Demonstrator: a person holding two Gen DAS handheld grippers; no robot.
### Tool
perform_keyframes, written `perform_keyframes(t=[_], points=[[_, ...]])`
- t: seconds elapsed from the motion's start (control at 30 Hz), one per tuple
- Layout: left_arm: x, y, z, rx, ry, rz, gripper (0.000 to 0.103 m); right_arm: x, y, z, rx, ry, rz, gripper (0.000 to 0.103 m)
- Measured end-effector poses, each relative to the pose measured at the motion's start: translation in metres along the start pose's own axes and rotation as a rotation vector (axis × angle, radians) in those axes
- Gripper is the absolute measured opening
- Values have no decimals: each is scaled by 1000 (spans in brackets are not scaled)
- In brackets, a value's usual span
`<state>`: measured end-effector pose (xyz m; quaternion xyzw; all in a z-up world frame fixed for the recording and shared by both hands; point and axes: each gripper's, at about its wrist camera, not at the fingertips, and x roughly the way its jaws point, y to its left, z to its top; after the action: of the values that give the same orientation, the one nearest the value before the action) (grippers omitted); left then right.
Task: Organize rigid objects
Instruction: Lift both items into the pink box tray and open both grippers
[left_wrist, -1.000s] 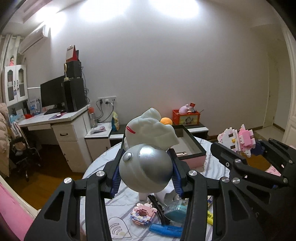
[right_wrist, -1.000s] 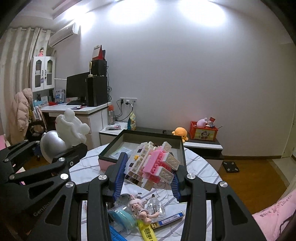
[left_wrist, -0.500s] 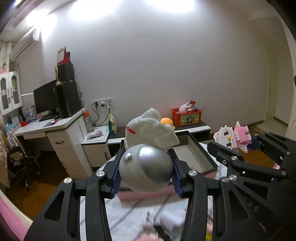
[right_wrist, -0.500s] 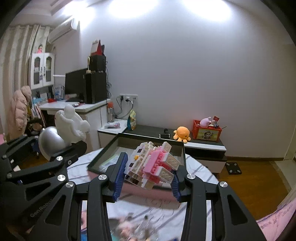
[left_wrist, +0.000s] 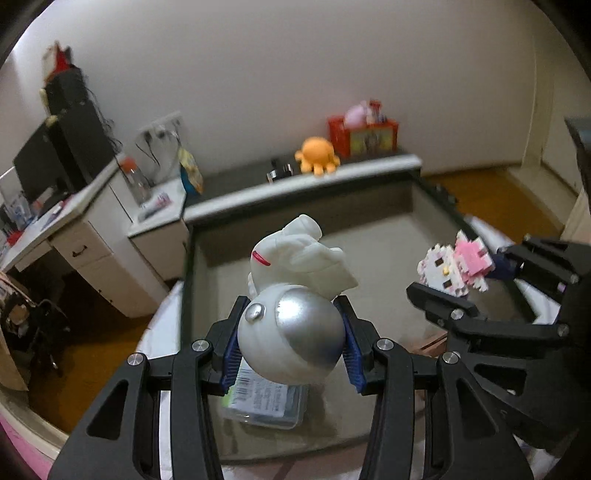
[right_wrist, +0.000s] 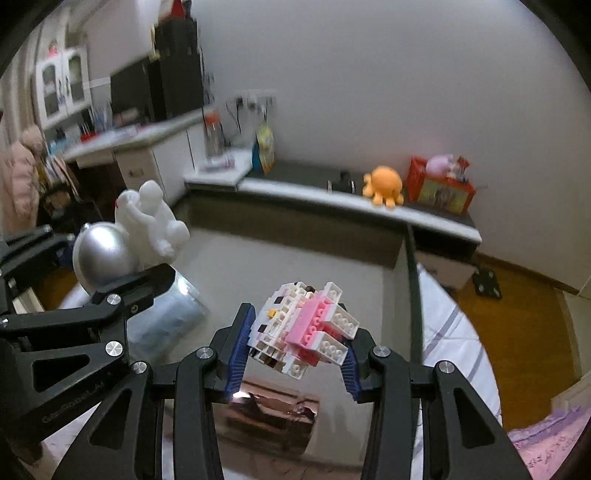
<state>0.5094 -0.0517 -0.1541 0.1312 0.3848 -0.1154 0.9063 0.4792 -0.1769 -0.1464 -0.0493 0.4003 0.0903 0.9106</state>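
Two grippers hang above an open grey tray (left_wrist: 207, 266). Left gripper (left_wrist: 291, 349) clamps a white figurine with a silver dome (left_wrist: 295, 332) between its blue pads. Right gripper (right_wrist: 295, 350) clamps a pink-and-white brick model (right_wrist: 306, 332). On the tray floor lie a clear packet (left_wrist: 266, 402) and a shiny copper-coloured box (right_wrist: 273, 417).

White figure on silver ball (left_wrist: 291, 332), frame centre, clamped, tilted over grey tray (left_wrist: 388, 236). Pink-white brick toy (right_wrist: 306, 328), centre, clamped above tray.
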Motion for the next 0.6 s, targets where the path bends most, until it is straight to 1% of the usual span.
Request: perform_keyframes(t=[0.07, 0.13, 0.23, 0.3, 0.33, 0.37, 0.4, 0.43, 0.47, 0.5, 0.53, 0.6], points=[[13, -6, -2, 21, 37, -2, 47, 15, -5, -4, 5, 46, -4, 44], [20, -10, -4, 26, 52, 0, 47, 23, -10, -7, 20, 78, 7, 44], [22, -16, -5, 37, 56, 12, 49, 28, -17, -7, 37, 90, 21, 44], [19, -14, -4, 31, 50, 24, 62, 28, -21, -8, 54, 91, 30, 45], [12, -13, -5, 26, 32, 30, 65, 25, -23, -9, 67, 87, 25, 48], [8, -7, -6, 17, 18, 38, 70, 21, -25, -9, 73, 72, 15, 51], [0, -3, -7, 3, 2, 47, 77, 15, -27, -8, 77, 59, 2, 61], [-9, 1, -8, -11, -18, 56, 80, 6, -28, -9, 84, 41, -18, 71], [-20, 5, -11, -28, -42, 67, 86, -3, -29, -8, 89, 21, -38, 76], [-32, 7, -14, -42, -66, 75, 87, -11, -29, -8, 91, -1, -47, 82], [-45, 9, -17, -58, -96, 80, 88, -26, -28, -10, 92, -34, -36, 83], [-73, 13, -25, -83, -151, 94, 93, -50, -23, -13, 99, -88, -26, 84]])
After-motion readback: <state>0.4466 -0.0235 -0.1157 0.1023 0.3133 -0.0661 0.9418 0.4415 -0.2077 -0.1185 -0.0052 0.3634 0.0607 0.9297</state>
